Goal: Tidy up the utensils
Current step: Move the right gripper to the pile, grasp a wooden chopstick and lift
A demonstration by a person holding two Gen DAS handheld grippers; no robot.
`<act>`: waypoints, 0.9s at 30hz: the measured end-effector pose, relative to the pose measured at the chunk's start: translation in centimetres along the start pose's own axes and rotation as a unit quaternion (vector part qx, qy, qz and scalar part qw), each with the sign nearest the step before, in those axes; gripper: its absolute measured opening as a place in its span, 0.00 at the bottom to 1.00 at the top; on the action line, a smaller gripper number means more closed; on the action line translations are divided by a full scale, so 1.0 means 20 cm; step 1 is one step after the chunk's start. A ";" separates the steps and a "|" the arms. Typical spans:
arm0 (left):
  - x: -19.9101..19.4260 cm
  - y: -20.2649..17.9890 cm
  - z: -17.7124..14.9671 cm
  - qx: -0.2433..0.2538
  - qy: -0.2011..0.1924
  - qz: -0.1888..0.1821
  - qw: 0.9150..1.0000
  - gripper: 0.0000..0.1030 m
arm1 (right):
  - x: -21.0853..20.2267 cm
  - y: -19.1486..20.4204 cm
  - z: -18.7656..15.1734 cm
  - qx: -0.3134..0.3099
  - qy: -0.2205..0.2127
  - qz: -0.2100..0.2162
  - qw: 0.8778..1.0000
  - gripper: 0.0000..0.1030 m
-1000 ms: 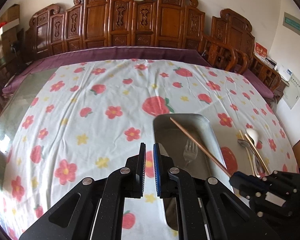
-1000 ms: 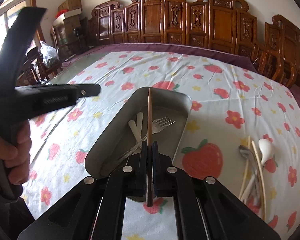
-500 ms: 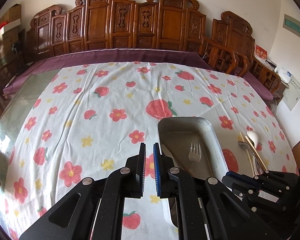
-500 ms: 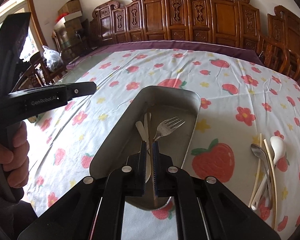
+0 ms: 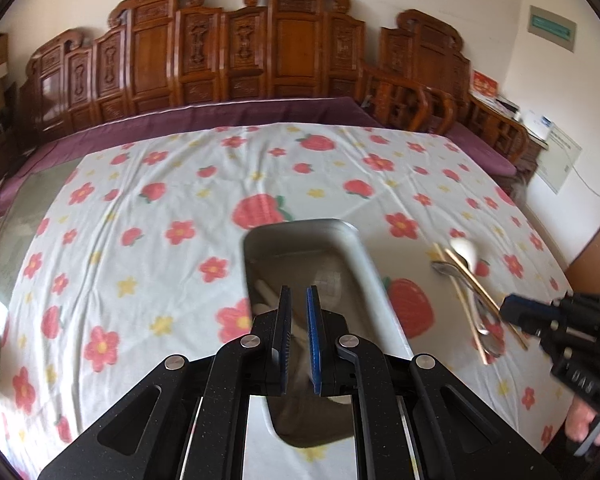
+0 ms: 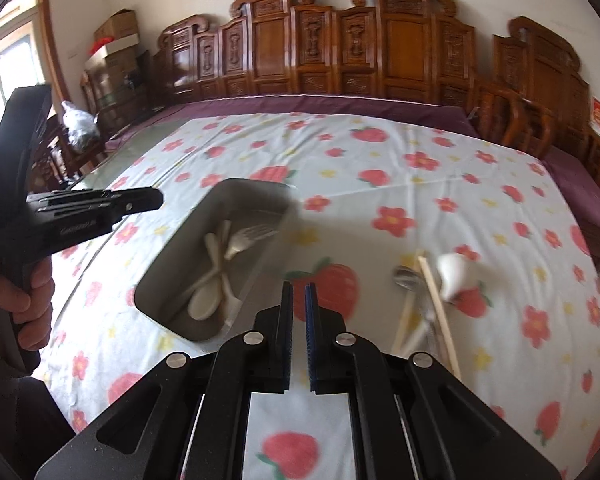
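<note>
Where the left wrist camera looks down along its fingers:
- Left gripper [image 5: 298, 320]: jaws drawn nearly together, nothing between the pads; it hangs over the near part of the tray.
- Metal tray [image 5: 364, 264]: oblong, grey, lying lengthwise away from the camera on the cloth; a pale handle shows inside by its left wall, the rest hidden behind the fingers.
- Loose utensils [image 5: 466, 280]: to the right of the tray, apart from it; a white ceramic spoon [image 5: 465, 249], a metal spoon and chopsticks, blurred.
- Right gripper [image 5: 518, 312]: at the right edge, tip over the loose utensils; jaw state cannot be told from this side.
- Tablecloth [image 5: 140, 240]: white, printed with red flowers, strawberries and small yellow stars, creased.
- Table edge: purple cover along the far side, a bare glossy strip at left.
- Room: carved wooden chair backs [image 5: 236, 48] in a row against a cream wall; a green sign high at right.

Where the right wrist camera looks:
- Right gripper [image 6: 298, 312]: jaws drawn nearly together, empty, above the cloth between tray and loose utensils.
- Metal tray [image 6: 172, 264]: left of centre; holds a fork [image 6: 246, 238] and white plastic spoons [image 6: 210, 280].
- Loose utensils [image 6: 424, 292]: right of centre, on the cloth.
- Left gripper [image 6: 148, 200]: at left, held in a hand [image 6: 20, 304].
- Room: cardboard boxes [image 6: 114, 38] and a window at far left.
</note>
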State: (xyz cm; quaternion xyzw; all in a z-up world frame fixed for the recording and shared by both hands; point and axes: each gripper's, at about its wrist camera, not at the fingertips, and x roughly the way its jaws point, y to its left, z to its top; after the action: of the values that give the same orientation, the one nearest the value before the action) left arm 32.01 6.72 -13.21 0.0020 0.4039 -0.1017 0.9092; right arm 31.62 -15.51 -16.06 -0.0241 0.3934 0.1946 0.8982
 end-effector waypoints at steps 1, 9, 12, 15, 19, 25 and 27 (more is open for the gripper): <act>0.00 -0.03 -0.01 0.005 0.001 -0.003 1.000 0.06 | -0.02 -0.03 -0.01 0.003 0.000 -0.005 1.000 0.07; 0.02 -0.20 -0.05 0.033 0.005 -0.024 0.999 0.06 | -0.15 -0.27 -0.12 0.024 0.003 -0.051 0.998 0.07; 0.04 -0.27 -0.08 0.044 0.008 -0.030 0.999 0.07 | -0.17 -0.35 -0.15 0.030 0.007 -0.067 0.997 0.07; 0.05 -0.35 -0.11 0.057 0.010 -0.034 0.998 0.15 | -0.17 -0.42 -0.18 0.031 0.016 -0.079 0.996 0.07; 0.05 -0.43 -0.14 0.066 0.006 -0.042 0.997 0.29 | -0.12 -0.50 -0.23 0.035 0.040 -0.083 0.995 0.07; 0.08 -0.50 -0.19 0.064 0.015 -0.054 0.996 0.36 | 0.02 -0.55 -0.28 0.028 0.073 -0.081 0.994 0.07; 0.09 -0.52 -0.21 0.062 0.017 -0.054 0.996 0.40 | 0.08 -0.56 -0.29 0.024 0.085 -0.075 0.993 0.07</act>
State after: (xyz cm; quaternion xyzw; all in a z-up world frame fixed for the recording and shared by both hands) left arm 28.26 -3.40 -16.55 0.0385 0.4113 -0.1756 0.8936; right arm 32.62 -26.50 -22.38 -0.0481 0.4697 0.1144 0.8741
